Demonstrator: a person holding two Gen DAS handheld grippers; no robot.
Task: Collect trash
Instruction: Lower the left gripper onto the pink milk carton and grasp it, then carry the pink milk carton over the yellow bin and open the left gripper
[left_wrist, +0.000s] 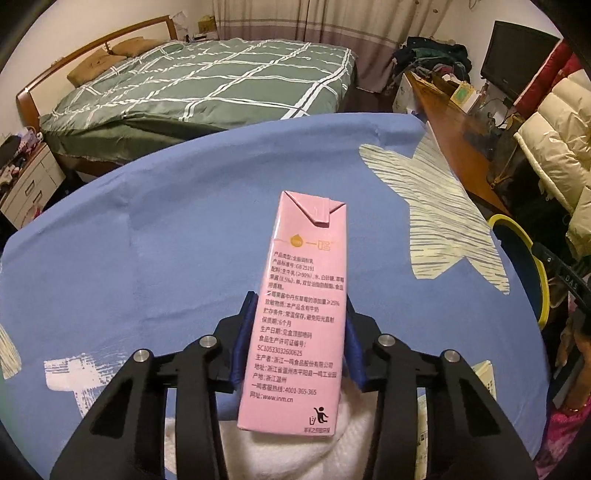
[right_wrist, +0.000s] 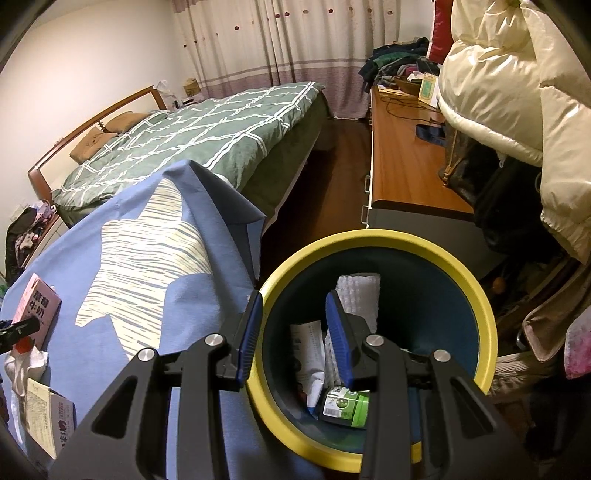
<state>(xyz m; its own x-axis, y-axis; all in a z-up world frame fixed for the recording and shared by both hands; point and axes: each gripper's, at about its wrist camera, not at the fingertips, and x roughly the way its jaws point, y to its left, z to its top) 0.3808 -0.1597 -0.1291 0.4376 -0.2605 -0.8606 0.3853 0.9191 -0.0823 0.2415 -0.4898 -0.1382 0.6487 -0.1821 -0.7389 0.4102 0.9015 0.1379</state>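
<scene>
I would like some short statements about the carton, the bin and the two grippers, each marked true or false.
1. The left gripper is shut on the tall pink milk carton. True.
2. The round yellow-rimmed dark bin is empty. False: it holds a green-and-white carton and white paper.
3. The right gripper holds a carton. False: nothing is between its fingers.
4. The blue star-patterned cloth lies under the pink carton. True.
</scene>
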